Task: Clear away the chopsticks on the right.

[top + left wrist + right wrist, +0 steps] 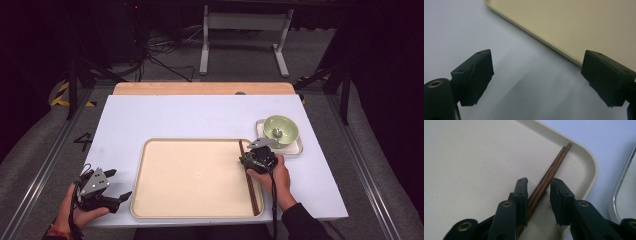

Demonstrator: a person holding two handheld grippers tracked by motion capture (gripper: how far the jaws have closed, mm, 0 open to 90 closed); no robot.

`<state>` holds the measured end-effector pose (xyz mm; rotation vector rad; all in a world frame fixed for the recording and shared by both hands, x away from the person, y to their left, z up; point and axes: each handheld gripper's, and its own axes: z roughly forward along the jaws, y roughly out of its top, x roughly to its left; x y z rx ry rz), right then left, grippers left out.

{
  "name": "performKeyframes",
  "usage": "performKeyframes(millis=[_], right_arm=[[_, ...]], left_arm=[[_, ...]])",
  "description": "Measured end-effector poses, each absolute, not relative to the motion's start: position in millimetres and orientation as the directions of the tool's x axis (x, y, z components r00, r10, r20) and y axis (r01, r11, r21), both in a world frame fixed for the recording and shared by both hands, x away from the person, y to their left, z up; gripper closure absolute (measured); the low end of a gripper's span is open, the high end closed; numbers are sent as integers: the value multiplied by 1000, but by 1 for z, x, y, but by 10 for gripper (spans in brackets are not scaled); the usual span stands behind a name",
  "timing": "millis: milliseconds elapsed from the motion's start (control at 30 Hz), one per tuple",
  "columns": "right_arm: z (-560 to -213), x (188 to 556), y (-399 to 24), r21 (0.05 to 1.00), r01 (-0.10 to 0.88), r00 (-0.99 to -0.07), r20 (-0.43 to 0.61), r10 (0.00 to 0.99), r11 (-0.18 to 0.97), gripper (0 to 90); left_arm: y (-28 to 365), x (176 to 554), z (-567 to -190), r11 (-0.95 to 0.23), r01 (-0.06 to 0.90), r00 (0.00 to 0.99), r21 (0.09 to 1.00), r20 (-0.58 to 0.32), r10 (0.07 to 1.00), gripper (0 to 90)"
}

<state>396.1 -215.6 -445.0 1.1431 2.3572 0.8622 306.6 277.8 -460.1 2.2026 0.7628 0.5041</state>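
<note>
Chopsticks (249, 175) are lying along the tray's (190, 212) three o'clock rim, and I am holding my right tool (539, 182) over them, jaws slightly parted with the sticks between, not pinched. My left tool (536, 72) is hovering spread wide over the desk (175, 117) at the tray's eight o'clock corner.

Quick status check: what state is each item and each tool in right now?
Chopsticks: lying flat along the tray's right edge, between the right tool's jaws, not gripped.
Tray: flat on the table, holding just the chopsticks.
Green bowl: upright on the small white tray.
Right tool: open.
Left tool: open, empty, beside the tray.
</note>
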Motion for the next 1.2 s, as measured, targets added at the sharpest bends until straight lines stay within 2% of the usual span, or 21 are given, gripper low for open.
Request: performKeyframes(millis=[267, 767, 1200], right_arm=[[-440, 386, -215, 691, 512, -612, -122, 781, 509, 612], [-410, 354, -219, 773, 390, -674, -130, 727, 500, 602], [-366, 340, -237, 848, 288, -637, -178, 750, 446, 570]], left_arm=[[277, 310, -461, -552, 370, 745, 747, 117, 657, 117], [281, 313, -458, -532, 369, 739, 762, 107, 666, 116], [278, 319, -456, -535, 353, 750, 767, 110, 652, 118]])
